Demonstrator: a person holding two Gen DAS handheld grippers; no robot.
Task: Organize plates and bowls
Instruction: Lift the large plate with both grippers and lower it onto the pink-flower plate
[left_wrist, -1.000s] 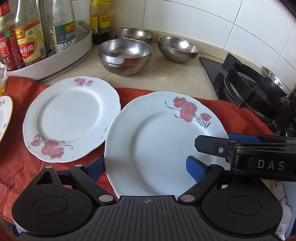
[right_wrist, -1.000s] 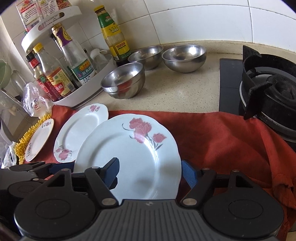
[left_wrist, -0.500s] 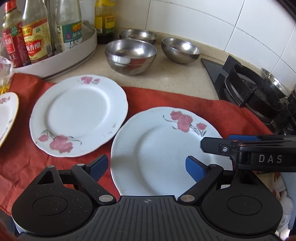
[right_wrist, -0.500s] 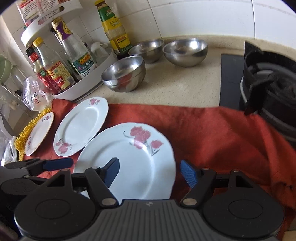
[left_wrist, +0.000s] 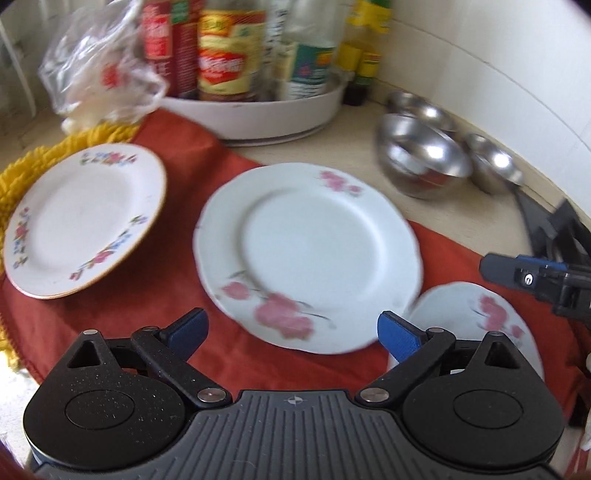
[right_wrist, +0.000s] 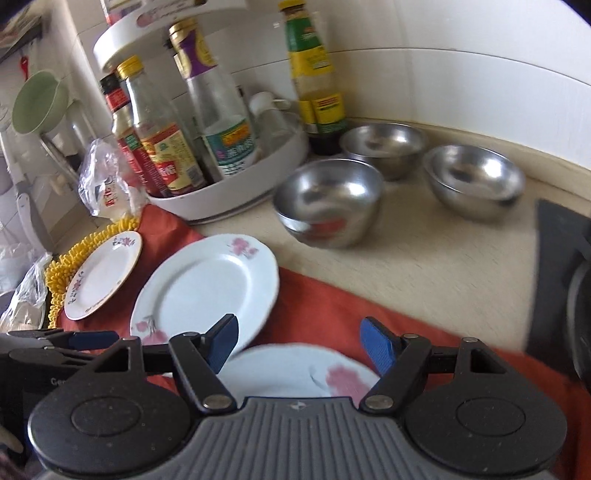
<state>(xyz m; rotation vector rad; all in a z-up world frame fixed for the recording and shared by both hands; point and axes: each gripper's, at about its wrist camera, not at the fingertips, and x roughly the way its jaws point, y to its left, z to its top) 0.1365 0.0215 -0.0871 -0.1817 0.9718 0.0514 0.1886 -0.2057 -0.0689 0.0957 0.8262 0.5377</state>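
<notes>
Red cloth (left_wrist: 177, 258), countertop cover, bearing three plates: large rose plate (left_wrist: 306, 254), centre; rose plate (left_wrist: 476, 317), right, nearest me, lying under my right gripper (right_wrist: 298, 345); small gilt-rimmed plate (left_wrist: 81, 218), left. Steel bowls (right_wrist: 328, 201), three, behind on bare counter. My left gripper (left_wrist: 291, 326): jaws opening wide, empty. Right: part open, empty. Handling, I judge: take the centre plate by its near rim, lift level, stack by size

Left gripper (left_wrist: 291, 328) opening — right gripper (right_wrist: 299, 345) agape
</notes>
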